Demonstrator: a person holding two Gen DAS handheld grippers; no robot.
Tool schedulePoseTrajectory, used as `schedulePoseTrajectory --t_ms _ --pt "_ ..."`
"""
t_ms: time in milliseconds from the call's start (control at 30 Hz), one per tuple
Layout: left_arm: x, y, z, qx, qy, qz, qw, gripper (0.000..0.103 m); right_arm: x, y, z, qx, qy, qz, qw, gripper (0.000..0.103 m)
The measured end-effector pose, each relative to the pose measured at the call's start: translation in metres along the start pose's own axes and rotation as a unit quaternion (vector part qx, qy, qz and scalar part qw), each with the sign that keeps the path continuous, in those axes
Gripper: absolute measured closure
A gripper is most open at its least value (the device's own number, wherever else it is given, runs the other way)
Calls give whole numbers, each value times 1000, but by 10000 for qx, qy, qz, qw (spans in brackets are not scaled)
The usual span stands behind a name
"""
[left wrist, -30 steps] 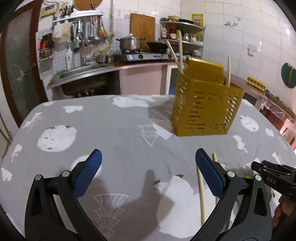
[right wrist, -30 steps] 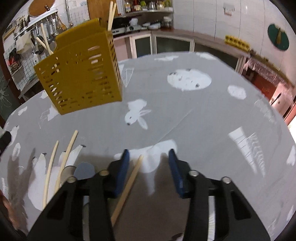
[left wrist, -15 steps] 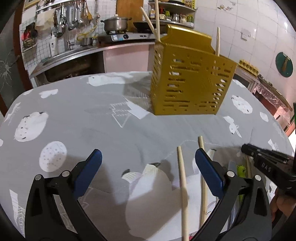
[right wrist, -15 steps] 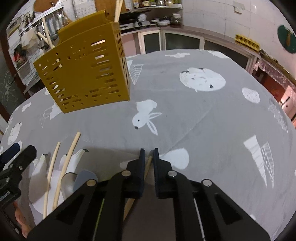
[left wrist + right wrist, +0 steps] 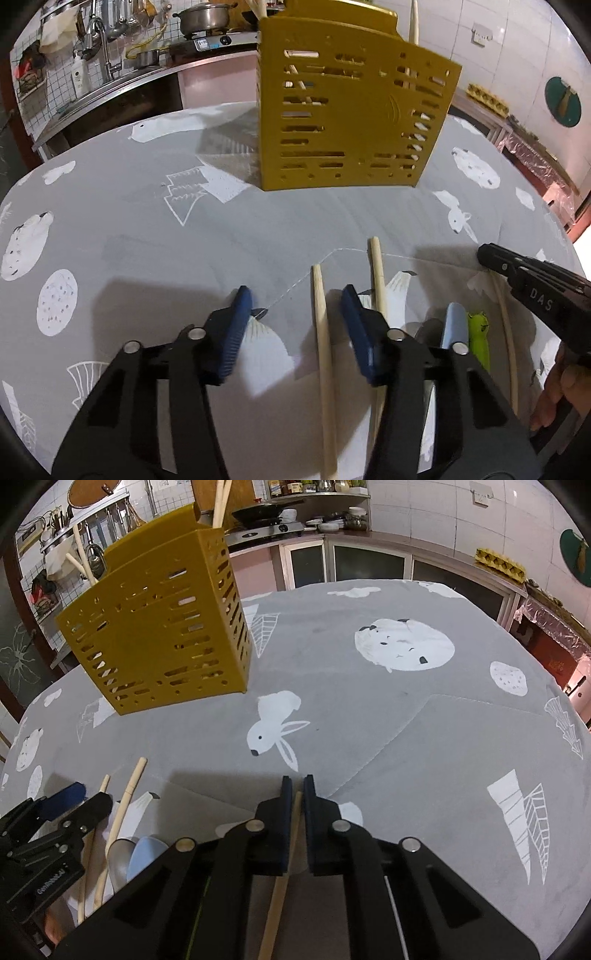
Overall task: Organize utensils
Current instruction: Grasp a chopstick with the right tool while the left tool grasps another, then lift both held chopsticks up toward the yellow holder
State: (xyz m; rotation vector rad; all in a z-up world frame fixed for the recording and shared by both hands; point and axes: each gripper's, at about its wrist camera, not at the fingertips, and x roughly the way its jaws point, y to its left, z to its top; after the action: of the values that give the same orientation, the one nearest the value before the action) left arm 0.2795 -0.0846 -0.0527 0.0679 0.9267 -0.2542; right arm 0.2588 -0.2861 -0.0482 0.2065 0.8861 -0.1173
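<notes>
Chopstick (image 5: pixel 286 867), bottom centre of the right view, is pinched near its tip by the right gripper (image 5: pixel 297 794); light, stiff, slick wood; left gripper (image 5: pixel 295 301) gapes over another chopstick (image 5: pixel 322 332).

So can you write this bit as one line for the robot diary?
right gripper: shut on chopstick | left gripper: open over second chopstick | yellow holder: upright on table
</notes>
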Motion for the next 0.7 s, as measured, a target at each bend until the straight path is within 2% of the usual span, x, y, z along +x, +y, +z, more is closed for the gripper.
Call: schedulePoseTrajectory --t_ms 167,233,400,500,700 --pt "4 -4 4 53 83 109 9999 66 2 -1 0 61 1 45 10000 96" --pt "5 -5 7 18 115 129 9998 77 2 -1 0 47 -20 25 10000 97" --pt "6 -6 9 13 126 171 9998 88 -1 0 -2 27 -90 35 9999 97" --pt "6 -4 9 -37 106 83 9999 99 -3 0 -1 23 -120 61 9999 97" --pt "1 -3 9 -115 37 -22 9999 99 -14 5 1 -2 -292 119 9995 97"
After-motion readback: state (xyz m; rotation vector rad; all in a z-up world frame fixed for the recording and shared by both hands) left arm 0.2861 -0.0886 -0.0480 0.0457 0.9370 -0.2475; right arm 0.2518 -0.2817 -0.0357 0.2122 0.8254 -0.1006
